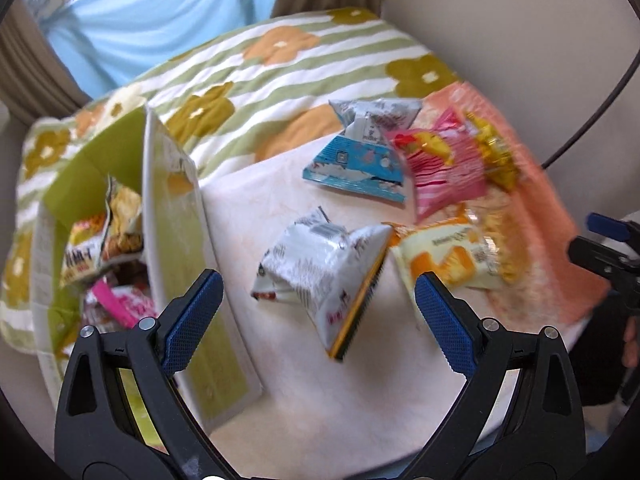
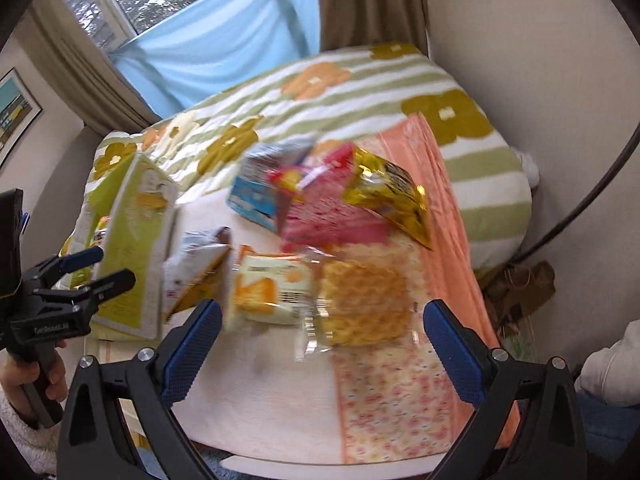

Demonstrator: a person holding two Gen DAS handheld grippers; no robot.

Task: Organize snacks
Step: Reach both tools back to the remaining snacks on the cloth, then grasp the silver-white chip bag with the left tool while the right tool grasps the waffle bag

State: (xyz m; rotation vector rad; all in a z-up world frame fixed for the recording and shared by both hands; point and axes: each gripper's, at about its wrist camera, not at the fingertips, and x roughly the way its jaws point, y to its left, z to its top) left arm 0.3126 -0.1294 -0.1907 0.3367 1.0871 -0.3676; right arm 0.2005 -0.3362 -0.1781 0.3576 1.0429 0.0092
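Several snack packs lie on a pale cloth. A white pack (image 1: pixel 320 276) sits just beyond my open left gripper (image 1: pixel 318 312), with nothing between the blue pads. Beside it lies an orange-and-cream pack (image 1: pixel 448 256) (image 2: pixel 272 288). Farther back are a blue-and-white pack (image 1: pixel 356 164), a pink striped pack (image 1: pixel 440 168) (image 2: pixel 332 216) and a gold foil pack (image 2: pixel 392 196). A clear bag of waffle biscuits (image 2: pixel 364 304) lies just ahead of my open, empty right gripper (image 2: pixel 324 348). A green box (image 1: pixel 176 240) (image 2: pixel 136 240) at the left holds several snacks (image 1: pixel 104 240).
A striped flower quilt (image 1: pixel 248 68) covers the bed behind. An orange patterned cloth (image 2: pixel 400 404) runs along the right side. A hand (image 2: pixel 28 376) holds the left gripper (image 2: pixel 80 276) at the left edge. A black cable (image 2: pixel 580 200) hangs by the right wall.
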